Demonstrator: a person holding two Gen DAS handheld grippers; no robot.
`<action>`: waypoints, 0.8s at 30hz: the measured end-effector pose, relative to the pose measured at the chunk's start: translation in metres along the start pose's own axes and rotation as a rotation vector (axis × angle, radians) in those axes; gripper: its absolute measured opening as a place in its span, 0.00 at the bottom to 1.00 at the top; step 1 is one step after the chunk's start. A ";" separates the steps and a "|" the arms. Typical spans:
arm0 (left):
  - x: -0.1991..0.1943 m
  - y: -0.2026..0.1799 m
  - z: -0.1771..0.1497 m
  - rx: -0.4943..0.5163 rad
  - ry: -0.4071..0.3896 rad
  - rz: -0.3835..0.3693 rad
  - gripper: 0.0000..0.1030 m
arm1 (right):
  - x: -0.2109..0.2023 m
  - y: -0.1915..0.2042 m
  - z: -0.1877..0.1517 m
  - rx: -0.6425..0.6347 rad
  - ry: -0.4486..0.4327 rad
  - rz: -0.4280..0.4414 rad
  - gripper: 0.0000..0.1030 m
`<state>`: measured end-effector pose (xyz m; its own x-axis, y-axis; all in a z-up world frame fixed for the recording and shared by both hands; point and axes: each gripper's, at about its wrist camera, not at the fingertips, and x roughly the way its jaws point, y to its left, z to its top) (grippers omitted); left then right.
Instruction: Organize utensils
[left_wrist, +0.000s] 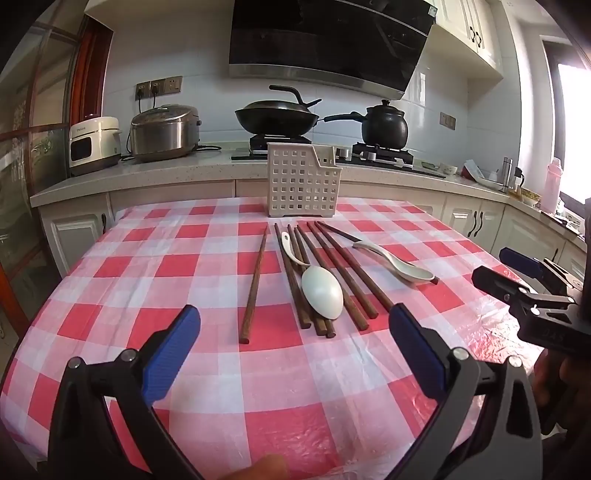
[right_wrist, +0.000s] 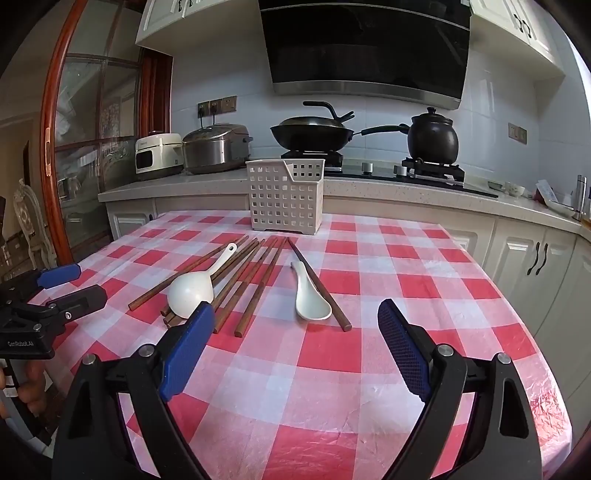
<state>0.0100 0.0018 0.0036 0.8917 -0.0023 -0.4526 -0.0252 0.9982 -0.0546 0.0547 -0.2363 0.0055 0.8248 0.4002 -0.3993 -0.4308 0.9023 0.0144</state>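
Several brown wooden chopsticks (left_wrist: 325, 273) (right_wrist: 255, 280) lie side by side on the red-and-white checked tablecloth (left_wrist: 184, 258) (right_wrist: 406, 280). One chopstick (left_wrist: 254, 284) lies apart on the left. A large white ladle spoon (left_wrist: 321, 291) (right_wrist: 192, 290) rests bowl-down across them. A smaller white soup spoon (left_wrist: 399, 267) (right_wrist: 308, 299) lies to the right, beside a dark chopstick (right_wrist: 321, 288). A white perforated utensil basket (left_wrist: 301, 181) (right_wrist: 284, 195) stands upright behind them. My left gripper (left_wrist: 295, 328) (right_wrist: 68, 286) hovers open before the chopsticks' near ends. My right gripper (right_wrist: 295, 325) (left_wrist: 496, 266) hovers open near the soup spoon.
Behind the table runs a kitchen counter (left_wrist: 166, 173) with a rice cooker (left_wrist: 164, 133), a white appliance (left_wrist: 94, 144), a wok (left_wrist: 277, 118) and a black pot (left_wrist: 384, 125) on the stove. White cabinets (right_wrist: 535, 258) stand to the right. A person's fingers (right_wrist: 29, 384) hold the left gripper's handle.
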 end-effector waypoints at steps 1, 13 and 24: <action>0.001 0.000 0.001 0.000 -0.001 0.000 0.96 | 0.000 0.000 0.000 0.001 0.000 0.000 0.82; -0.004 -0.002 -0.007 0.007 -0.019 0.001 0.96 | -0.005 0.003 -0.006 -0.002 -0.017 -0.009 0.82; -0.005 -0.003 -0.008 0.010 -0.028 0.003 0.96 | -0.007 0.003 -0.003 -0.007 -0.021 -0.011 0.82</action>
<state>0.0024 -0.0018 -0.0011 0.9041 0.0021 -0.4274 -0.0233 0.9987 -0.0443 0.0468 -0.2367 0.0059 0.8370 0.3934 -0.3803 -0.4241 0.9056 0.0034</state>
